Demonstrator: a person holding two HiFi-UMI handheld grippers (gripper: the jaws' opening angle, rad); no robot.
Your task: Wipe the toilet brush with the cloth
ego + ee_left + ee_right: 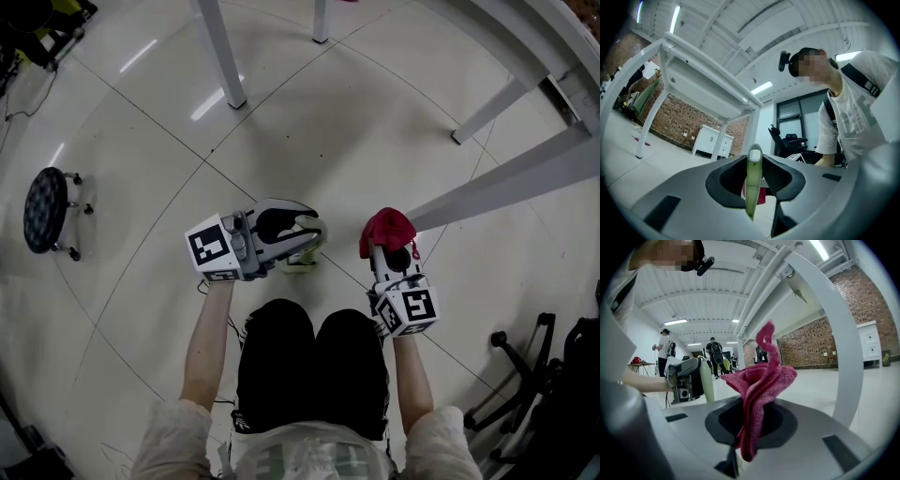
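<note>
The toilet brush (310, 232) is pale green, and my left gripper (302, 240) is shut on its handle above the floor. In the left gripper view the handle (753, 180) stands upright between the dark pads, its rounded tip uppermost. The red cloth (386, 228) is bunched in my right gripper (391, 247), which is shut on it. In the right gripper view the cloth (759, 385) rises in folds out of the jaws, and the left gripper (686, 378) with the green handle (707, 386) shows to its left. Brush and cloth are a short way apart, not touching.
A round black stool (45, 208) stands on the tiled floor at the left. White table legs (222, 52) and a slanted white frame beam (506, 183) lie ahead and to the right. A black chair base (525, 366) is at the lower right. My knees (309, 361) are below the grippers.
</note>
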